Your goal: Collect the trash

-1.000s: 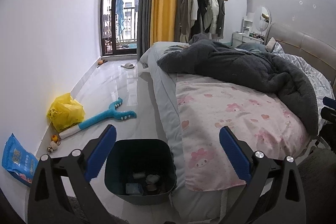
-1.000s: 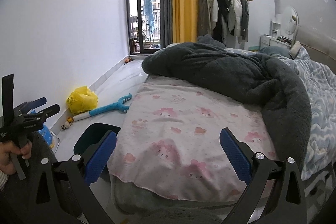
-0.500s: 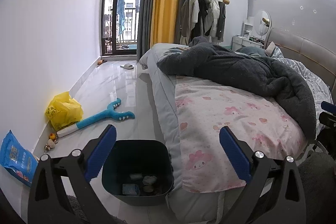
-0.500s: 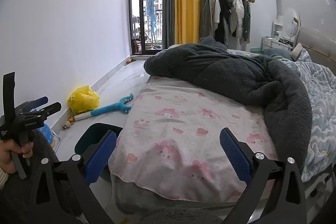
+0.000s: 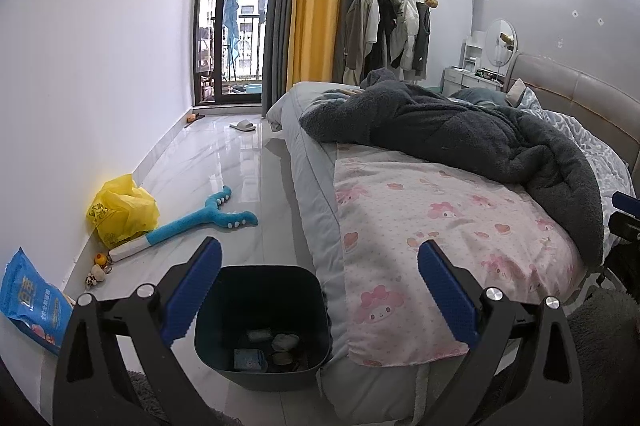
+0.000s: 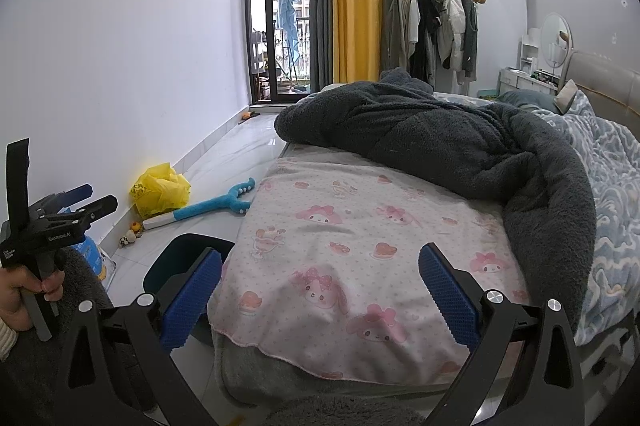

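Since a second ago, both views have been raised slightly, so the bin [image 5: 262,322] is seen a little lower and more of the ceiling is shown. A bedroom is viewed from the foot of a bed [image 5: 440,226]. The left gripper [image 5: 320,290] is held wide apart with nothing between its blue pads [image 5: 192,290], above the dark bin on the tiled floor, just beside the bed's corner. A few small pieces of trash [image 5: 272,344] are seen at the bin's bottom. Against the left wall are set a blue packet [image 5: 28,310] with unreadable print, a yellow bag [image 5: 120,212] and a blue toy [image 5: 196,222]. The right gripper [image 6: 320,294] is likewise spread wide and empty, over a pink sheet [image 6: 360,258] printed with cartoon rabbits. A grey blanket [image 6: 460,146] is heaped further up the bed. In the right view, "GenRobot.AI" can be read on the left gripper's black body, which is gripped by a hand [image 6: 24,298].
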